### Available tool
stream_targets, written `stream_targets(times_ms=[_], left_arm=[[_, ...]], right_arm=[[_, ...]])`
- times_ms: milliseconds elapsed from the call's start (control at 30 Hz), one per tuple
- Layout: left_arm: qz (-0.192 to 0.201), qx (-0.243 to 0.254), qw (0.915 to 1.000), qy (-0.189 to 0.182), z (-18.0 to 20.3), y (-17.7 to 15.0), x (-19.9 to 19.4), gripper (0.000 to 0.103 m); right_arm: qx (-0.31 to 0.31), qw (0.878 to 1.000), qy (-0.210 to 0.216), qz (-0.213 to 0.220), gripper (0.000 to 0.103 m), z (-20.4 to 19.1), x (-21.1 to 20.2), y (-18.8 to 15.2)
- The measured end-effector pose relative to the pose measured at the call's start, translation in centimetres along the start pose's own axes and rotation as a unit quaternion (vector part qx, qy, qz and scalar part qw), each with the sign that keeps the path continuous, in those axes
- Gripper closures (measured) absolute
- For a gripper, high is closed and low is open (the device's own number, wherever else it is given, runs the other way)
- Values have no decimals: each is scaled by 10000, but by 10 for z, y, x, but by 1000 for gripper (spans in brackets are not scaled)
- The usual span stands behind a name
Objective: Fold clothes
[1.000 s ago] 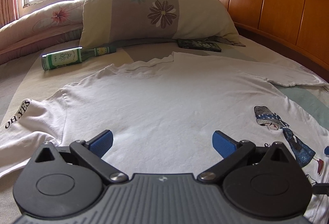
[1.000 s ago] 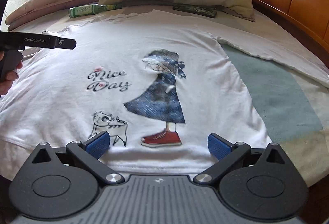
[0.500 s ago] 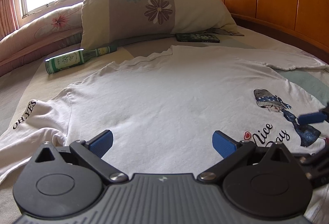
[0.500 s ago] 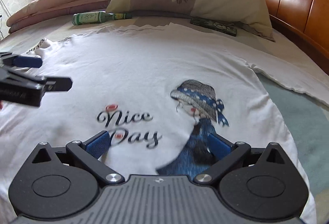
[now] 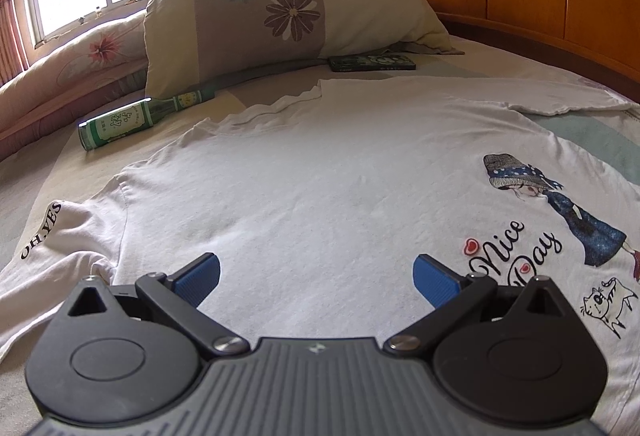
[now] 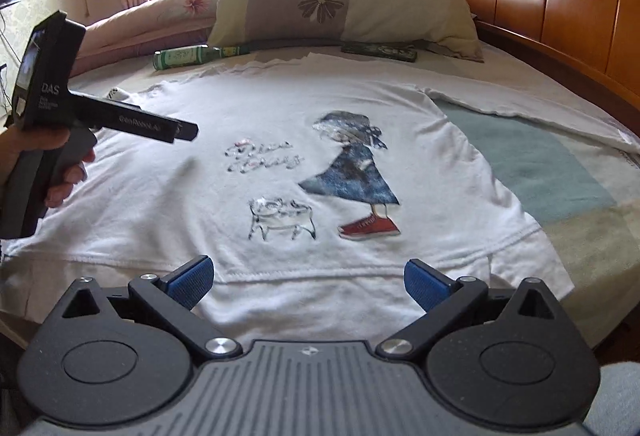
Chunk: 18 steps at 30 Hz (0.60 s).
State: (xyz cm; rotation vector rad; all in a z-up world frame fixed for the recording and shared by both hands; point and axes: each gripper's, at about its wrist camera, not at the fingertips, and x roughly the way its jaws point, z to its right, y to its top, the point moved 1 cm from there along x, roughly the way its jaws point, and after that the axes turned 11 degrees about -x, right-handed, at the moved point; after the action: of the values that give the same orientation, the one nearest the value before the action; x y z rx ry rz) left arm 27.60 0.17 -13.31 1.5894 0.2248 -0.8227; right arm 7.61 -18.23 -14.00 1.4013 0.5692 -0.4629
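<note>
One flat white cotton T-shirt [image 6: 280, 140], wide-spread left claw [image 5: 316, 276]

One white T-shirt [image 6: 200, 204] on the bed [image 6: 560, 172], one floral pillow [image 5: 280, 8], one green bottle [image 5: 132, 120], one dark flat box [image 5: 372, 62], two grippers — left gripper [image 5: 316, 276], right gripper [image 6: 308, 278].

The white T-shirt [image 6: 168, 204] is soft matt cloth. The headboard [image 6: 560, 8] is glossy varnished wood. The bottle [image 5: 132, 118] looks like shiny green glass. The pillow [image 5: 280, 8] is matt printed fabric.
</note>
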Motion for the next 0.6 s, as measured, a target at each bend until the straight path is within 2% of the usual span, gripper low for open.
stream_targets(times_ms=[233,367,433,500,600], left_arm=[[-36,-8,10000,17,-2,0,3,1],[-42,-39,10000,30,-3,1,4,1],[-43,-65,10000,33,-4,2,5,1],[-47,-98,9999,34,-6,2,5,1],[-56,-153,9999,32,-9,2,6,1]], right_arm=[[-680,9972,202,219,0,-33,27,28],[-838,9960,276,-165,0,-43,44,22],[-822,9964,208,-55,0,-43,34,9],[-632,9974,313,-157,0,-40,23,3],[-955,9944,377,-263,0,-45,12,6]])
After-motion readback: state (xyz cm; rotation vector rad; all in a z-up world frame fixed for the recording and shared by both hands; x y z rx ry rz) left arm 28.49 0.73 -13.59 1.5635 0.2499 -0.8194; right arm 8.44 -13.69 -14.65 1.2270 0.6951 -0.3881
